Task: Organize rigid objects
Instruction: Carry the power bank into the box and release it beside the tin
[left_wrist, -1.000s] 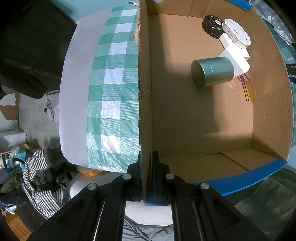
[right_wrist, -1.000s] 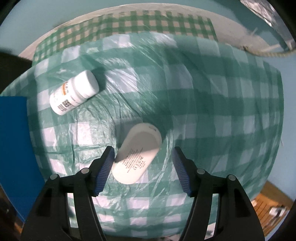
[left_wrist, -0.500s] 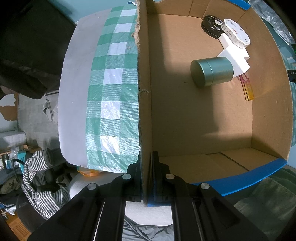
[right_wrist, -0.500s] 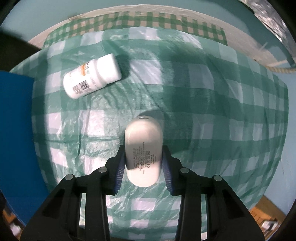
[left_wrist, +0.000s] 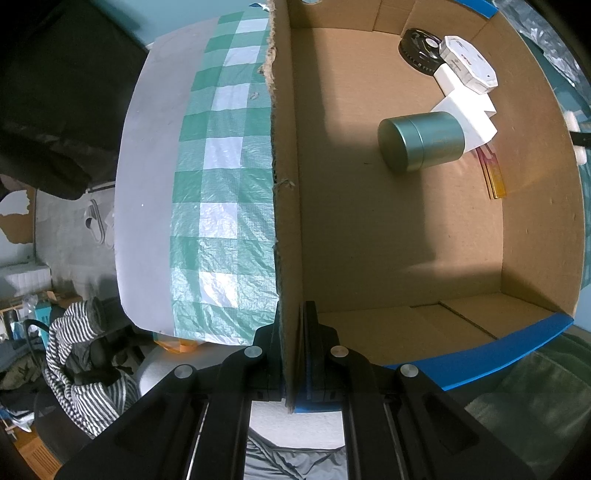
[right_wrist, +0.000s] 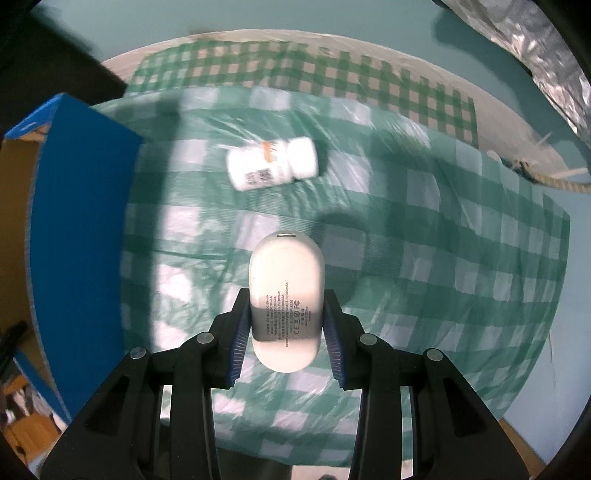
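My right gripper (right_wrist: 286, 325) is shut on a white oval device (right_wrist: 285, 295) with small print on it and holds it above the green checked cloth (right_wrist: 443, 258). A white pill bottle (right_wrist: 272, 163) lies on its side on the cloth beyond it. My left gripper (left_wrist: 293, 350) is shut on the left wall (left_wrist: 286, 221) of the open cardboard box (left_wrist: 388, 240). Inside the box lie a teal metal tin (left_wrist: 421, 142), a white octagonal box (left_wrist: 467, 68), a white block (left_wrist: 467, 110), a black disc (left_wrist: 419, 46) and a coloured ruler (left_wrist: 493, 173).
The box's blue outer side (right_wrist: 81, 240) stands left of the cloth in the right wrist view. The table edge (left_wrist: 144, 184) runs left of the box; striped clothing (left_wrist: 74, 369) and clutter lie below it. A rope (right_wrist: 546, 181) lies at the cloth's far right.
My right gripper closed on the white device and lifted it off the cloth, swinging left so the blue box came into view. The left gripper has held still on the box wall.
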